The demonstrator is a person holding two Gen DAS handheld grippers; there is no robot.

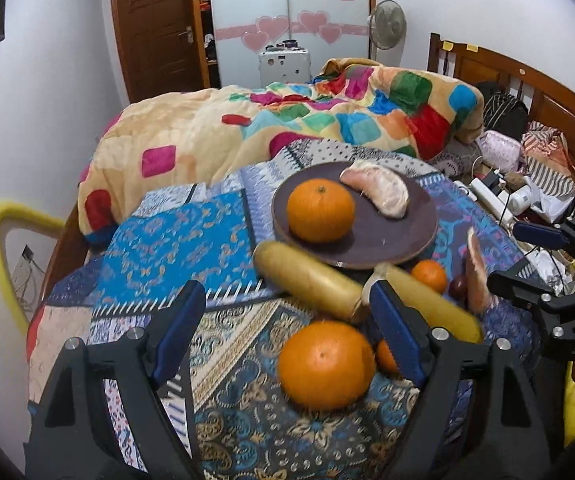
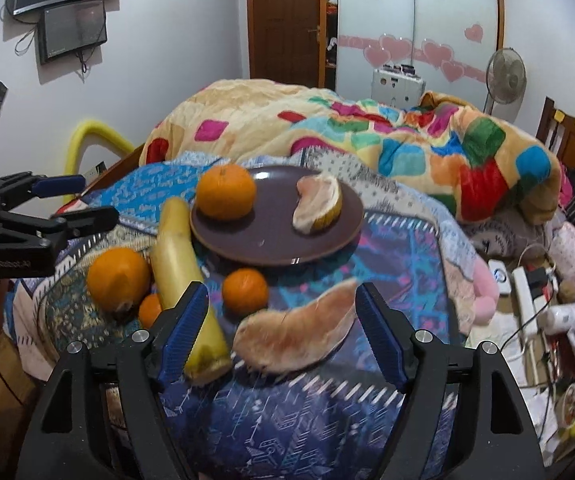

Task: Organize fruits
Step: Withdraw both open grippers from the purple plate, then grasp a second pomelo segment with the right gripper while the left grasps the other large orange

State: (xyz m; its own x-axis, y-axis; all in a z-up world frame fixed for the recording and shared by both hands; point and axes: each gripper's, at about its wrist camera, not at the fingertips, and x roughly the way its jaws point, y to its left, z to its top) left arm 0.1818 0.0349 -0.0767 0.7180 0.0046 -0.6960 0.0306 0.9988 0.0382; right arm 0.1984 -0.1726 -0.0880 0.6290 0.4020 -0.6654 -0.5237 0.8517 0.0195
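Note:
A brown plate (image 1: 391,240) (image 2: 327,236) on the patterned cloth holds an orange (image 1: 320,210) (image 2: 226,191) and a pomelo segment (image 1: 377,188) (image 2: 317,204). On the cloth in front lie a large orange (image 1: 325,364) (image 2: 118,279), a banana (image 1: 309,280) (image 2: 183,276), two small oranges (image 2: 245,290) (image 2: 150,310) and a second pomelo segment (image 2: 295,338) (image 1: 477,276). My left gripper (image 1: 287,336) is open, with the large orange between its fingers. My right gripper (image 2: 281,334) is open around the second pomelo segment.
A crumpled colourful quilt (image 1: 287,120) lies behind the plate. Clutter with a power strip (image 2: 527,292) and cables lies to the right. A yellow padded rail (image 1: 3,232) stands at the left edge of the bed.

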